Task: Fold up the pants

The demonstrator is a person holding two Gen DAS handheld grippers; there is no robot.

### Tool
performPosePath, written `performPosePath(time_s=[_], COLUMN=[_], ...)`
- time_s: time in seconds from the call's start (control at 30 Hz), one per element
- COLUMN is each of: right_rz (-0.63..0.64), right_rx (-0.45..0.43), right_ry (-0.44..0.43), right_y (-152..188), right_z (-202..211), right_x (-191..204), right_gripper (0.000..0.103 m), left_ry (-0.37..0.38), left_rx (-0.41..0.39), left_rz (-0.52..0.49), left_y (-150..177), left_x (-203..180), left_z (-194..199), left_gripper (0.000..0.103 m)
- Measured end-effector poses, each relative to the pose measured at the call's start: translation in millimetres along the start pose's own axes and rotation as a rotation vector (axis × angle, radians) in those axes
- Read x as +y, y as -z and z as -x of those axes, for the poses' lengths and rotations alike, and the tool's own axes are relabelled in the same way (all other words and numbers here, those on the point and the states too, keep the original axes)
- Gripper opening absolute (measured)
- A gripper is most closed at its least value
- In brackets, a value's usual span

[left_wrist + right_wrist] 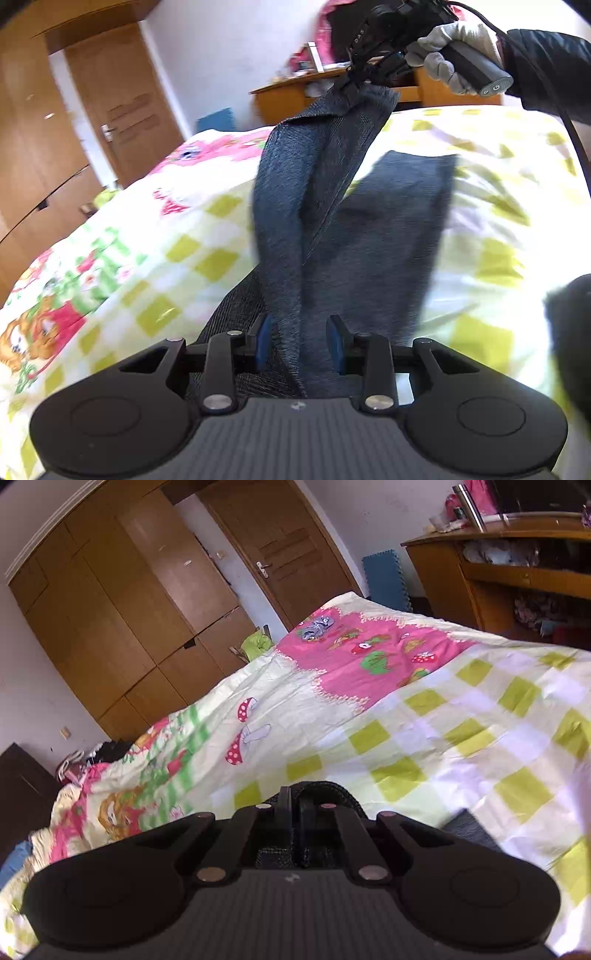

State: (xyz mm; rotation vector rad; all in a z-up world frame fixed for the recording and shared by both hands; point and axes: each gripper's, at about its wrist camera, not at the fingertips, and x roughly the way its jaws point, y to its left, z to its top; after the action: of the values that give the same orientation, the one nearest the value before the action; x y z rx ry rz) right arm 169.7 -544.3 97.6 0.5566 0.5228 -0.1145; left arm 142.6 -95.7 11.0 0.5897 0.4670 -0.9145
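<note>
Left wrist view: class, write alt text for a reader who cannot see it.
Dark grey pants rise from a checked bedspread, one end pinched in the right hand-held gripper held by a gloved hand. Nearer, the left hand-held gripper has fabric between its blue pads.

pants (317,206) on bed (155,258), wardrobe (122,609) left, desk (491,565) behind

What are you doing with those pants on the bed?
A person with a two-finger gripper in each hand is folding dark blue-grey denim pants on a bed with a cartoon-print checkered quilt. The right gripper, held by a grey-gloved hand, has its jaws shut on one end of the pants, lifted above the quilt. The left gripper has the cloth between its jaws near the other end; whether it squeezes is unclear.
</note>
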Motion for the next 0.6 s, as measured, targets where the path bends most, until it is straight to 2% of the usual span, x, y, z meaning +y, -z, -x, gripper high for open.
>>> performPosePath(time_s=[0.1,0.17,0.2,0.3,0.4,0.5,0.6], right_rz=[-0.077,-0.146,-0.166,-0.163,-0.11,0.004,0.088], right_rx=[0.047,0.053,0.053,0.045,0.031,-0.038,-0.139], right_ry=[0.033,0.019,0.008,-0.021,-0.085,-0.23,-0.353], right_y=[15.8,20.5,17.9,-2.6,-35.9,-60.5,-62.8], right_z=[-5.9,-13.9,-19.3,-42.4,-63.4,-47.0,0.4], right_x=[-27.5,-38.0,-38.2,-17.2,28.7,82.0,94.6], right_gripper=[0.005,0.005,0.005,0.005,0.005,0.005,0.005], left_ry=[0.014,-0.009,-0.028,-0.068,-0.092,-0.122,-0.133], left_rx=[-0.005,-0.014,-0.016,-0.006,0.029,0.076,0.048], left_rz=[-0.029,-0.046,-0.054,-0.086,-0.091,-0.113,-0.092], left_y=[-8.7,-13.3,-15.4,-19.7,-21.2,-24.9,-31.9], left_x=[-18.1,-27.9,-30.4,-34.5,-31.5,-25.6,-14.3], left_z=[3.4,3.1,0.0,-11.8,-29.6,-40.5,-26.3], left_gripper=[0.048,0.053,0.059,0.061,0.06,0.032,0.03])
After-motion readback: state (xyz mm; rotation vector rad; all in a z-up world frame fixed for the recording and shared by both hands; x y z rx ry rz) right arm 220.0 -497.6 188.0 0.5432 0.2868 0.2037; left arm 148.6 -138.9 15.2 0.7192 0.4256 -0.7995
